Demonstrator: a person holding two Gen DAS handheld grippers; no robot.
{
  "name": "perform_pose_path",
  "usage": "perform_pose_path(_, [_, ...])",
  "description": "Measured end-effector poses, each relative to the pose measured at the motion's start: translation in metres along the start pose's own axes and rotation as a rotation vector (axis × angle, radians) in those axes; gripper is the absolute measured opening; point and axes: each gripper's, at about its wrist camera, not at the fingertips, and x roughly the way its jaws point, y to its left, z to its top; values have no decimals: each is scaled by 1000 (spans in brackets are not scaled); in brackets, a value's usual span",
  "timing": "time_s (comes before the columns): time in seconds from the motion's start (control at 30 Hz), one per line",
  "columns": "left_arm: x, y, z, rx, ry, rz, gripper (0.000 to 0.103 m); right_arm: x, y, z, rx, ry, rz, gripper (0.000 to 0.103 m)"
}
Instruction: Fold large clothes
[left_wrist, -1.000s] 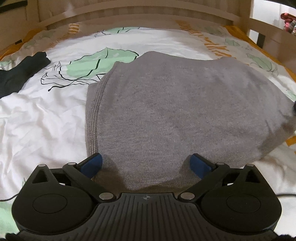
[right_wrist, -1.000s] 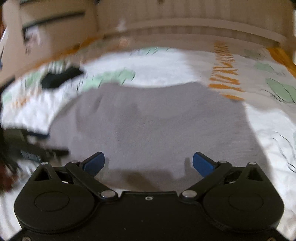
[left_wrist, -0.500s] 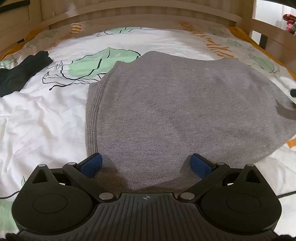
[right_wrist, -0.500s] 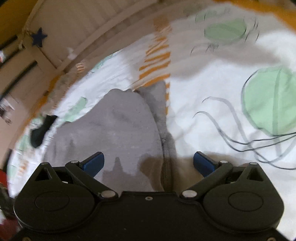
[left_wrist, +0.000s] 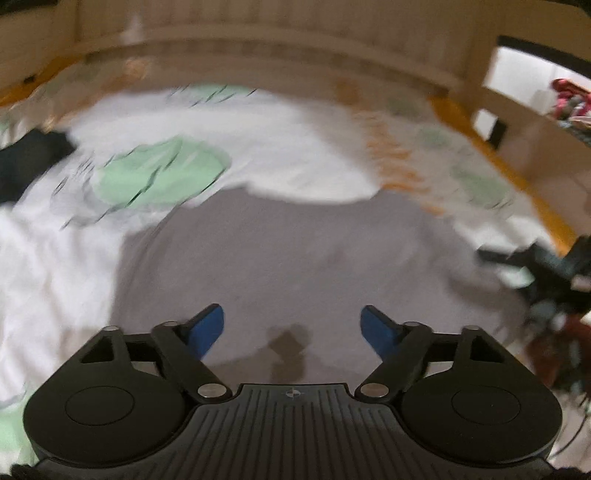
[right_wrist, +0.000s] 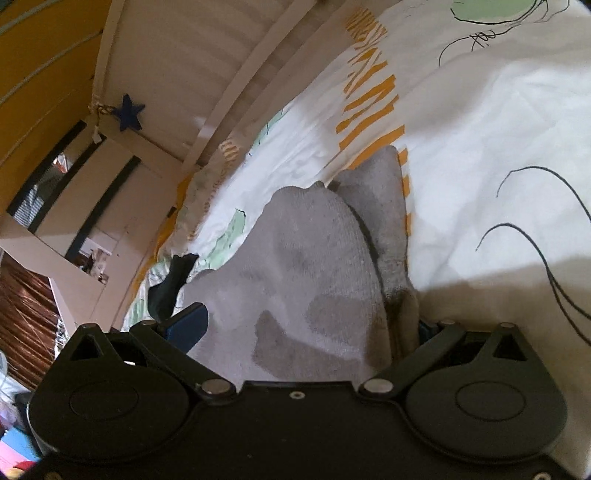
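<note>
Grey sweater (right_wrist: 314, 258): matt knit, ribbed edge. Bedsheet (right_wrist: 480, 166): smooth printed cotton, creased. Bed frame (right_wrist: 207, 66): pale wood.

Bedroom: bed (right_wrist: 498, 155), wooden headboard (right_wrist: 207, 66)

The left gripper (left_wrist: 291, 326) has lifted clear of the grey sweater (left_wrist: 295, 258); its jaws have narrowed and are closing, with nothing between them; its view is now blurred. The right gripper (right_wrist: 306, 321) has rolled and dropped to the sweater's edge; the folded edge now lies between its jaws, hiding one pad; the right gripper now shows at the left view's margin.
</note>
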Motion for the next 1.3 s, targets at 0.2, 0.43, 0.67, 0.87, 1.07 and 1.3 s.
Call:
perform_pose_path(0.2, [52,-16,34,-100,25,-120,32,-3,0,1,-15,17,6,103])
perform_pose_path(0.43, [119,-17,39,-171,151,-98,13,-8,-4,0,-13,19,18,103])
perform_pose_path(0.67, [134,-12,29,-188,162,-111,13,-11,-7,1,-6,13,34,103])
perform_pose_path(0.87, [134,-19,29,-144,143,-96,13,-12,-7,-1,16,2,42,72])
perform_pose_path(1.07, [126,-16,39,-165,44,-107,13,-6,-20,-10,119,-9,62,36])
perform_pose_path(1.3, [145,-26,35,-125,22,-27,13,-7,-21,-9,125,-12,56,36])
